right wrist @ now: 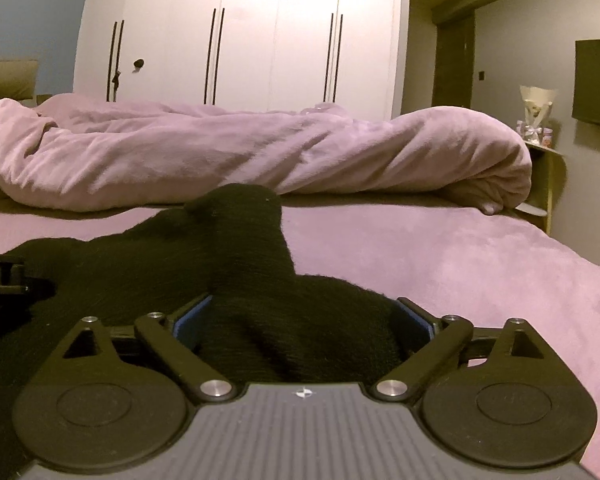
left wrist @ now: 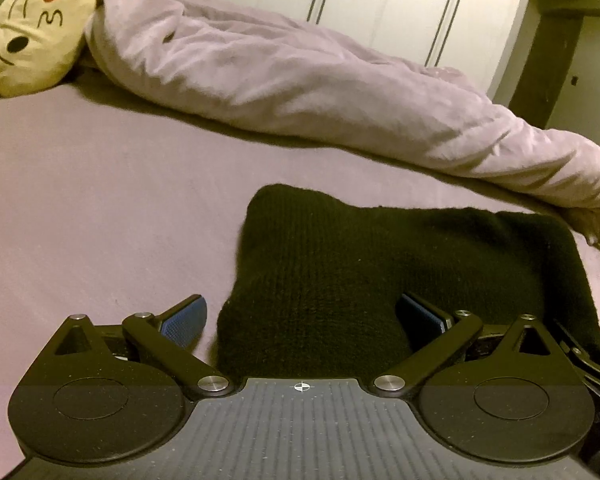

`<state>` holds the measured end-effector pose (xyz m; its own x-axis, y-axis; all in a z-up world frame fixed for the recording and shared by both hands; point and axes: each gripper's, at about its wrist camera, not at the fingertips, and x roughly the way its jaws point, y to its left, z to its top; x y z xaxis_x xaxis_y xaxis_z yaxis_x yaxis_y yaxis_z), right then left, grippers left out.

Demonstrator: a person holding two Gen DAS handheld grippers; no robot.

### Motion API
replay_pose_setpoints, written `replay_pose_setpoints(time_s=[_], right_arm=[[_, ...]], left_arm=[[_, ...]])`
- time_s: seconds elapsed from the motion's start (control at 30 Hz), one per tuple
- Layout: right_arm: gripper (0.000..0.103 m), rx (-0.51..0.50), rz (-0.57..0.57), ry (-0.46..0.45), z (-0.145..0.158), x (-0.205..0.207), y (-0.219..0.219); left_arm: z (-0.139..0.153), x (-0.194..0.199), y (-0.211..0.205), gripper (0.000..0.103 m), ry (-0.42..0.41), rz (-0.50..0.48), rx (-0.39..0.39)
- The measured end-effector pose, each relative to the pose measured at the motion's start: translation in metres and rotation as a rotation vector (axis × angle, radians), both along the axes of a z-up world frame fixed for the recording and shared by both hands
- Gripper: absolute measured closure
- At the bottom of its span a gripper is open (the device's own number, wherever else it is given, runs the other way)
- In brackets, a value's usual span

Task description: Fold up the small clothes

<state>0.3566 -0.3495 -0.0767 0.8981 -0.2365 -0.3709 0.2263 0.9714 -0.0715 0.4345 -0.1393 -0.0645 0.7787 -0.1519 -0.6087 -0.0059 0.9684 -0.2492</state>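
Black knitted garment (left wrist: 400, 272) lies lengthwise left to right on the mauve bedsheet (left wrist: 100, 208); left gripper (left wrist: 300, 320) and right gripper (right wrist: 304, 320) both spread wide, straddling its near edge.

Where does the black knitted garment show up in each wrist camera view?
Left wrist view: the black knitted garment fills the lower centre and right, lying flat on the bed, its near edge between the open fingers of the left gripper.
Right wrist view: it spreads from lower left to centre, a bunched ridge running away between the fingers of the right gripper.
Shared landmark: the rolled lilac duvet behind it.
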Motion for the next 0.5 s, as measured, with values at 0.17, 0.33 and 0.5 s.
replay_pose_setpoints(time_s=[0.17,0.33,0.5], right_arm=[[0.004,-0.025,-0.020,0.013,0.006,0.001,0.004],[0.004,0.072,0.076,0.089,0.030,-0.004,-0.002],[0.020,0.366,0.281,0.091,0.058,-0.018,-0.029]], left_arm=[[0.008,-0.001,-0.005,0.000,0.016,0.001,0.048],[0.032,-0.027,0.013,0.000,0.033,-0.041,0.028],[0.043,-0.090,0.034,0.000,-0.001,-0.117,0.047]])
